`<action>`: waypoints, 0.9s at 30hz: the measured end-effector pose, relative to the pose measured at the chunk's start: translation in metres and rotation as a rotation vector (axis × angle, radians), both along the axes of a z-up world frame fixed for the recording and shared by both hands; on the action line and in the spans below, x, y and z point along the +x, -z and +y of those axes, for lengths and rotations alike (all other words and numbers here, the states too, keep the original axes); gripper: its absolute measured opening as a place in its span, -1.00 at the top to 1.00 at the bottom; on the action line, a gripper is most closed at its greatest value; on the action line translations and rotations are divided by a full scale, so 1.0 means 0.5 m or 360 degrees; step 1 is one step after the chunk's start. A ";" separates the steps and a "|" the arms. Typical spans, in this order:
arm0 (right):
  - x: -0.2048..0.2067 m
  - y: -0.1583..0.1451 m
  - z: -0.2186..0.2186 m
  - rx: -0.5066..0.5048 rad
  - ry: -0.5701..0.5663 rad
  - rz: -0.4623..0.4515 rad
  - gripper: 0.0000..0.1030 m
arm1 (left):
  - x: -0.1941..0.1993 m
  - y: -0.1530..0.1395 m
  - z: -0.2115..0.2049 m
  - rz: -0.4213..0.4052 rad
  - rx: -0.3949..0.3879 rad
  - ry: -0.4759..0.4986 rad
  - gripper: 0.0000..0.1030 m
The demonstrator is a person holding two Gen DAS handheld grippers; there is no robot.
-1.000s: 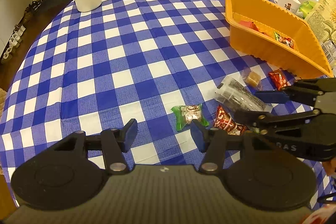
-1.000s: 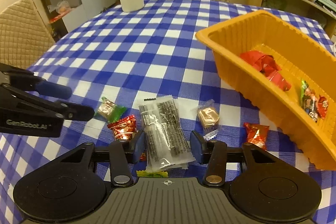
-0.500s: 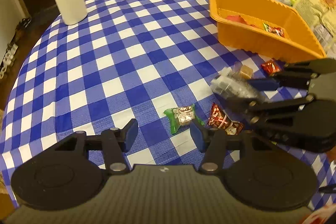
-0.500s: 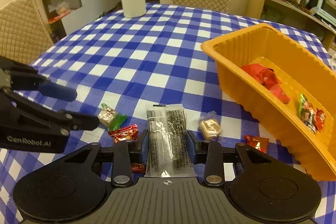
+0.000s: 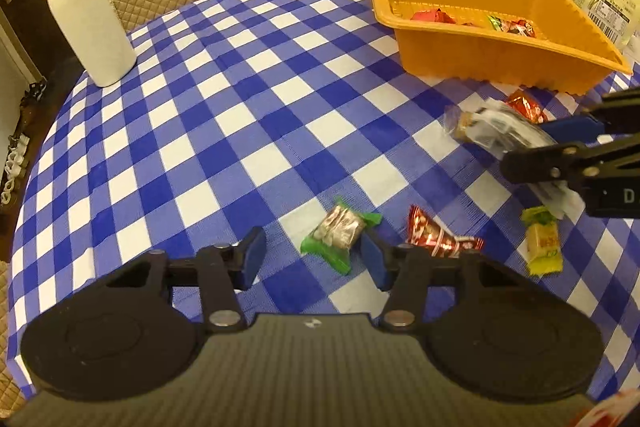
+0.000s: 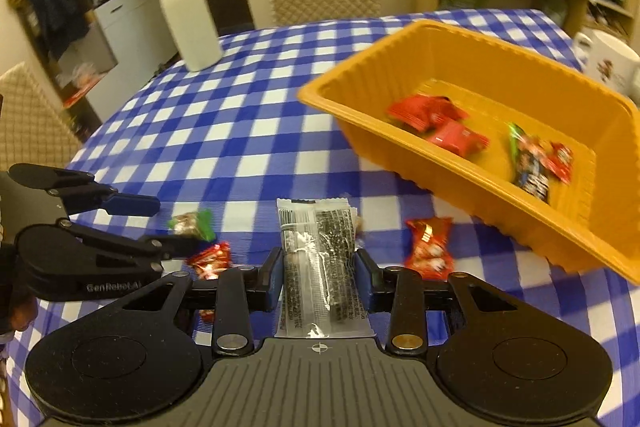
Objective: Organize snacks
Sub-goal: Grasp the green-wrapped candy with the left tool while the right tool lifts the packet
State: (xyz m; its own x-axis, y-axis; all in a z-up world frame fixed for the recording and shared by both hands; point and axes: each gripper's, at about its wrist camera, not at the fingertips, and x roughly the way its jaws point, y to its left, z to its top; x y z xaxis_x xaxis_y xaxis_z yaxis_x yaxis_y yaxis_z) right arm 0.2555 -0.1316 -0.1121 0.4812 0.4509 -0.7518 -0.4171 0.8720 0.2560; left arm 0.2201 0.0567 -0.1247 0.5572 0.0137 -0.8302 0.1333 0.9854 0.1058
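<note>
Two grippers over a checked tablecloth (image 5: pixel 248 115), broadly bare leftward. Right gripper (image 6: pixel 318 273) clamps a clear sesame packet (image 6: pixel 316 259) lifted near the orange tray (image 6: pixel 384 75) rim. Left gripper (image 5: pixel 312 259), jaws just narrowing, unclenched beside the green-wrapped candy (image 5: pixel 338 233); red candy (image 5: pixel 436 239) and yellow candy (image 5: pixel 542 245) lie near the near edge.

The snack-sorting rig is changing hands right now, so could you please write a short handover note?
Right gripper: shut on the clear sesame bar packet, lifted toward the orange tray.
Left gripper: open, jaws closing around the green-wrapped candy, not gripped yet.
Done: several red and green snacks in the tray.
Left: drop the packet in; collect the green candy, red candy, yellow candy and the red one near the tray.
</note>
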 end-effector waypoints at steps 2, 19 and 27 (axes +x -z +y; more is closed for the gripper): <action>-0.002 -0.001 -0.012 0.0001 0.0035 0.0011 0.27 | 0.006 -0.001 0.000 0.0000 -0.0025 0.0008 0.13; -0.014 -0.007 -0.058 -0.0006 0.0120 0.0035 0.27 | 0.029 -0.003 -0.010 0.0036 -0.0125 0.0010 0.58; -0.026 -0.018 -0.062 0.0001 0.0118 0.0024 0.27 | 0.023 -0.018 -0.010 0.0008 -0.0150 -0.0014 0.62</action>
State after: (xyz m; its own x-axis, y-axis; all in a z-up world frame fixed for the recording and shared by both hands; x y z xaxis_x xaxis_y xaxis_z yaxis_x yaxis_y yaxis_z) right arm 0.2424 -0.1626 -0.1032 0.5019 0.4150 -0.7589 -0.3476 0.9002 0.2624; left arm 0.2314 0.0519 -0.1159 0.5531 -0.0598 -0.8310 0.1252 0.9921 0.0120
